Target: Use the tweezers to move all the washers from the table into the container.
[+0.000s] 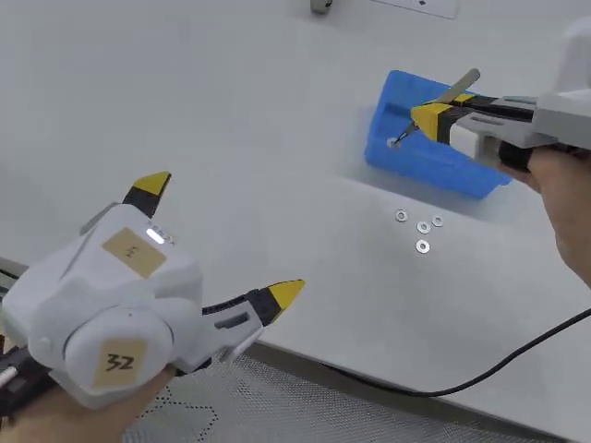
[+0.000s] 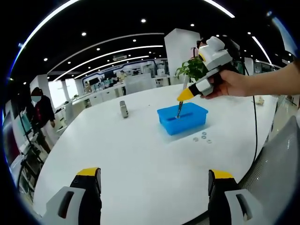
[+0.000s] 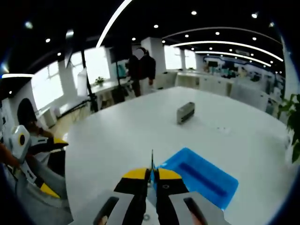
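White tabletop (image 1: 231, 138) spreads through a large open office lit by ceiling spots. The right gripper (image 1: 427, 118) has its jaws pressed together on a pair of tweezers (image 1: 404, 134), which slant down past its yellow tips. The tweezer points sit over the blue container (image 1: 434, 161), directly below and ahead of that gripper; whether they carry a washer is too small to tell. Four washers (image 1: 423, 227) lie in a loose cluster on the table just beside the container's near wall, on the person's side of the right gripper. A black cable (image 1: 480, 369) trails from behind that gripper across the table's near edge.

The left gripper (image 1: 220, 238) hovers near the table's edge with its jaws spread wide, gripping nothing, well apart from the container and washers ahead of it. Under it lies a grey perforated surface (image 1: 277, 406). Beyond the container from the left gripper stand a small grey block (image 2: 123, 108) on the table and a green plant (image 2: 190, 70); a person (image 2: 42, 112) stands far off to its left.
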`<state>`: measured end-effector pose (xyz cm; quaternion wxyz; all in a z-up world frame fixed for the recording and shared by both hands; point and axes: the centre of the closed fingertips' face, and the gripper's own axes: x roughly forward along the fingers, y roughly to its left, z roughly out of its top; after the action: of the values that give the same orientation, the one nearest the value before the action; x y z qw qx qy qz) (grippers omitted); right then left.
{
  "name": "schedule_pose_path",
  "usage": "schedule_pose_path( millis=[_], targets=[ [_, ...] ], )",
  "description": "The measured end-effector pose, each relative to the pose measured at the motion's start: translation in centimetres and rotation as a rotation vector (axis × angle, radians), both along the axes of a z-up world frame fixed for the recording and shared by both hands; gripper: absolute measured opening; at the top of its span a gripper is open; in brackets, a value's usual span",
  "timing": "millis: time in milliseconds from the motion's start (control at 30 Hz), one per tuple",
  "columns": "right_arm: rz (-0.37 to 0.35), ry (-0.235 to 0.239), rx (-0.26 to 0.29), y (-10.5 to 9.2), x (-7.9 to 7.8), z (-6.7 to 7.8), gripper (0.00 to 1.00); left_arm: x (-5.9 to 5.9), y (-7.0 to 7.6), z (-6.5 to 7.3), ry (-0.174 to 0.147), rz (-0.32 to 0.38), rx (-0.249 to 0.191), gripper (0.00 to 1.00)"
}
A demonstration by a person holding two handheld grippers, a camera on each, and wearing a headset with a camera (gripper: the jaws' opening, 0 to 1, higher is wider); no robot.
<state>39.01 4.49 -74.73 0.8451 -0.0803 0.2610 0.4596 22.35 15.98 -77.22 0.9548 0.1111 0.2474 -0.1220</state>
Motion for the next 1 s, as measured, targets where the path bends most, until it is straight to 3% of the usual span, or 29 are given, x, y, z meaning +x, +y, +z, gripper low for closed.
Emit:
schedule_pose_path(
  millis=[433, 600, 1000],
  targets=[
    [-0.031, -0.006, -0.007, 0.5, 2.0, -0.9, 0.02, -0.1, 0.0, -0.3, 0.015, -0.004, 0.011, 0.96],
    [-0.047, -0.035, -0.048, 0.4, 3.2, -2.0, 0.02, -0.1, 0.1, -0.2, 0.013, -0.002, 0.01, 0.95],
    [-0.069, -0.018, -0.072, 0.6, 3.7, -4.7, 0.02, -0.1, 0.1, -0.3, 0.016, -0.002, 0.011, 0.94]
  ],
)
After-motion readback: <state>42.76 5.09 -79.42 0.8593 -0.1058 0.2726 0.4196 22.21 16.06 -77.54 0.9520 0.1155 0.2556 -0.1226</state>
